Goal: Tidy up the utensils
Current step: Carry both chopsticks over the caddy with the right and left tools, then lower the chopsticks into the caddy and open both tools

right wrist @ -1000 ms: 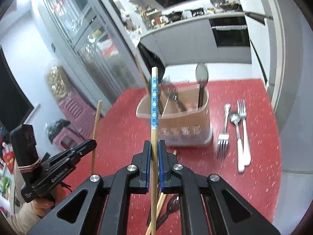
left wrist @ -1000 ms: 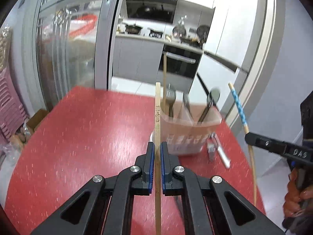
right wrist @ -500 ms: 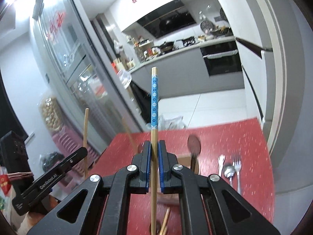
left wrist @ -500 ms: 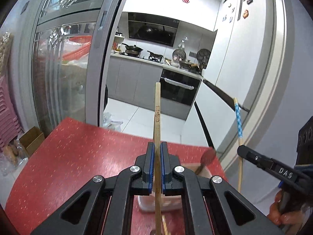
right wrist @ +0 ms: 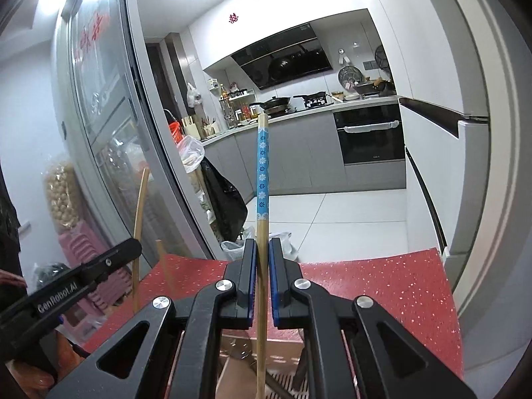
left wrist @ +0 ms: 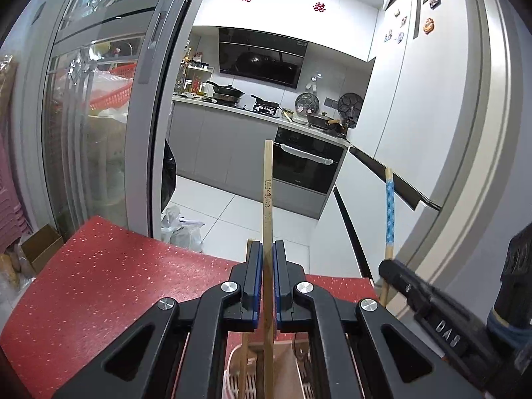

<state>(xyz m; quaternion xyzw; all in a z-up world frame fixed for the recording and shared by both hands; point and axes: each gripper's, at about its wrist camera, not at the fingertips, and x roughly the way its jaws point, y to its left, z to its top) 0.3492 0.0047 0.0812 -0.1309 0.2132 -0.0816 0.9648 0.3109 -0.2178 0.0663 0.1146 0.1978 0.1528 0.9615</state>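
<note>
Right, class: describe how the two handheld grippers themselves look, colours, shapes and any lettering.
Both the left gripper and the right gripper are black, with angular linkage arms with triangular cut-outs, silver round pivot screws and blue pads lining the fingers. Raised side lettering reads "GenRobot.AI" on the left one and "DAS" on the right one.

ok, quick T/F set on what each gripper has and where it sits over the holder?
1. The left gripper jaws clamp a plain wooden chopstick. True.
2. The right gripper holds a fork. False: a blue-patterned chopstick.
3. Both chopsticks stand roughly upright. True.
4. The utensil holder sits below the right gripper. True.
5. The table is white. False: red, speckled.
</note>
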